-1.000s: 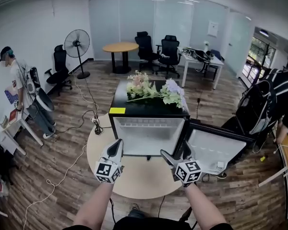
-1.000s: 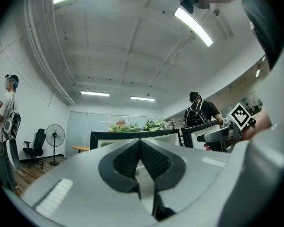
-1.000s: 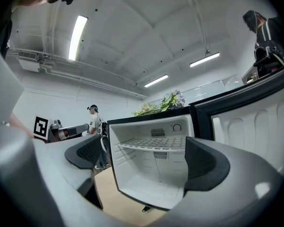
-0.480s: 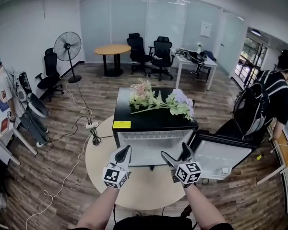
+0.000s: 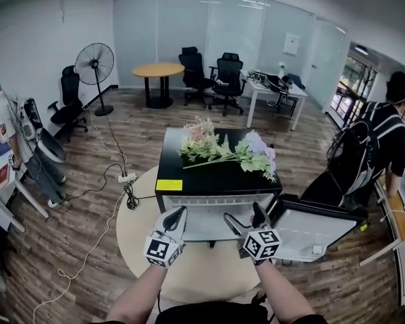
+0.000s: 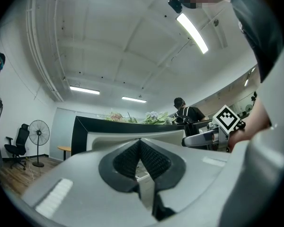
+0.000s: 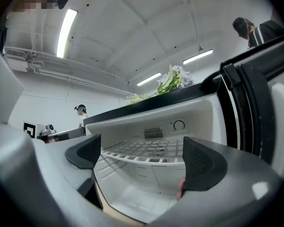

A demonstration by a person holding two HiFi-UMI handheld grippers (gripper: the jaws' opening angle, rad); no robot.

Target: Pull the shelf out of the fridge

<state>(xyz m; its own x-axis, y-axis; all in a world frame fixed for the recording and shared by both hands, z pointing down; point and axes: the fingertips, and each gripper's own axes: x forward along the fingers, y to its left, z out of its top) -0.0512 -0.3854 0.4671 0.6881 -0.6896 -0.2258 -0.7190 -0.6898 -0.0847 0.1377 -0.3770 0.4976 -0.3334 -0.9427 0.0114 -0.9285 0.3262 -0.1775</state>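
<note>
L gripper [image 5: 178, 213] jaws together, R gripper [image 5: 243, 214] jaws apart before fridge [image 5: 202, 177] w/ shelf [image 7: 146, 150] inside.

The fridge [image 5: 189, 174] stands on the round table [image 5: 138, 228] before you, its door [image 5: 310, 228] open to your right. Flowers [image 5: 223, 150] lie on top. The shelf [image 7: 146, 151] sits inside, ahead of your right gripper [image 5: 243, 214].

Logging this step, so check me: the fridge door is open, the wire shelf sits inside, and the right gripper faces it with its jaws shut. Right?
Not quite. The right gripper has its jaws wide apart, not shut, with nothing gripped; the right gripper view shows it. The rest holds: the fridge door is open, and the wire shelf sits inside, facing that gripper.
</note>
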